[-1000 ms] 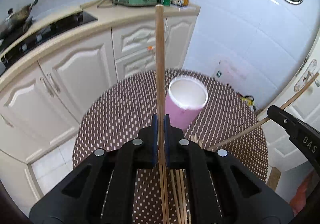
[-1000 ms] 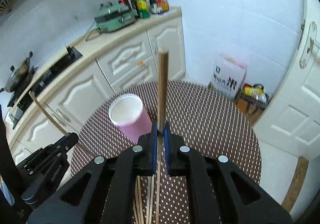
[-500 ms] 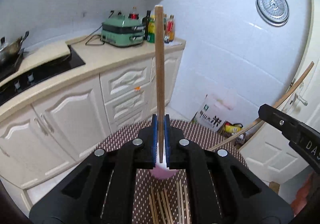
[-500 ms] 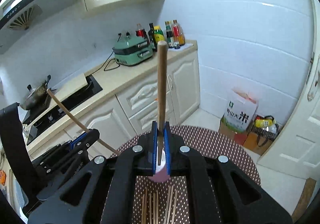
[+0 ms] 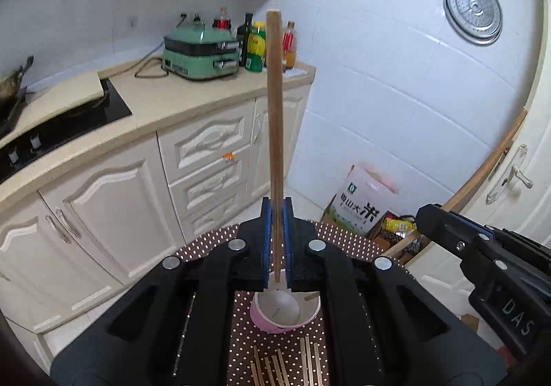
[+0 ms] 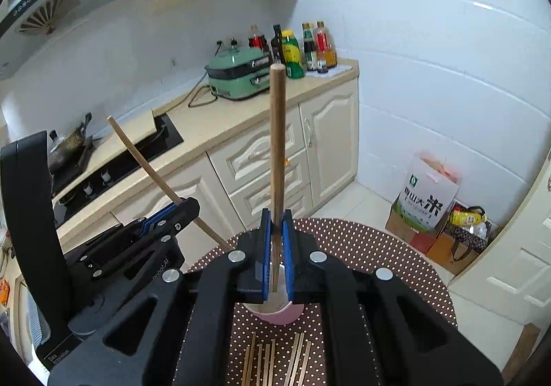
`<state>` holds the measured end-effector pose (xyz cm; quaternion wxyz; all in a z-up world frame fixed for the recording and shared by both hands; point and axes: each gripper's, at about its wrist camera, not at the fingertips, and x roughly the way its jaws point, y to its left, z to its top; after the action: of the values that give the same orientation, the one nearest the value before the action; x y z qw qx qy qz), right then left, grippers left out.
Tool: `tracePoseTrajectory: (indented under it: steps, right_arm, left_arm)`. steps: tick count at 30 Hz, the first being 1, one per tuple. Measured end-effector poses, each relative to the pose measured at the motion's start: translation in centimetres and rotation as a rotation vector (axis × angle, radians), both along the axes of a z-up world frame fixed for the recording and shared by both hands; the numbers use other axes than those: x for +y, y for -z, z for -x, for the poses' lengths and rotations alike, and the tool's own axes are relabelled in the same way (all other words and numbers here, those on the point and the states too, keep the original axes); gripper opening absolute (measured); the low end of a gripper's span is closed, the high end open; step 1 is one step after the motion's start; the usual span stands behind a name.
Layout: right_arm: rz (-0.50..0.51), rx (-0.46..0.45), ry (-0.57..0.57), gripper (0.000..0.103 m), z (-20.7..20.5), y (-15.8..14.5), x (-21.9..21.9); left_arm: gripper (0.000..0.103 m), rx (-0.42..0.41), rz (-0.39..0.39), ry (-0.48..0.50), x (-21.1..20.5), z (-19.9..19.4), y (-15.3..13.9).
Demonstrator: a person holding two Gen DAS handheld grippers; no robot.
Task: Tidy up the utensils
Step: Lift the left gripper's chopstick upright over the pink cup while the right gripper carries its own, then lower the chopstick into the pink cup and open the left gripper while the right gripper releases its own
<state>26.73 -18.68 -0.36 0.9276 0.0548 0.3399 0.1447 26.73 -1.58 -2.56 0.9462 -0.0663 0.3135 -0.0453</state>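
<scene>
My left gripper [image 5: 275, 241] is shut on a wooden chopstick [image 5: 274, 110] held upright, its lower tip over the open pink cup [image 5: 286, 313] on the dotted table. My right gripper [image 6: 275, 255] is shut on another upright chopstick [image 6: 277, 151], its lower end just above the same cup [image 6: 275, 312]. The right gripper also shows in the left wrist view [image 5: 482, 248], and the left gripper in the right wrist view [image 6: 165, 224]. Several loose chopsticks [image 6: 272, 362] lie on the table in front of the cup.
The round brown polka-dot table [image 6: 361, 248] stands near cream kitchen cabinets [image 5: 206, 158]. A green appliance [image 5: 199, 55] and bottles [image 5: 255, 41] sit on the counter. A rice bag [image 6: 430, 193] is on the floor by a door [image 5: 516, 179].
Both grippers have tilted up from looking down at the table. Each chopstick now stands upright with its lower tip over the cup, which has slid under the jaws in both views.
</scene>
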Motion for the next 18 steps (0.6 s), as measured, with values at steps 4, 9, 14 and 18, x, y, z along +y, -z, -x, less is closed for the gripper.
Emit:
tracePoseTrajectory:
  steps: [4,9,14,18]
  right_arm:
    - [0.015,0.05,-0.006,0.005,-1.4,2.1,0.4]
    - [0.027,0.11,-0.026,0.005,-3.1,4.7,1.2]
    - [0.043,0.157,-0.035,0.005,-4.1,7.3,1.8]
    - [0.039,0.19,-0.033,0.006,-5.0,8.7,2.0]
  left_arm:
    - [0.007,0.054,-0.004,0.001,-0.2,-1.1,2.2]
    - [0.007,0.108,-0.021,0.008,-0.8,-2.0,5.1]
    - [0.007,0.179,0.026,-0.001,-0.3,-3.3,7.9]
    - [0.007,0.163,0.038,0.0,0.0,-3.4,8.9]
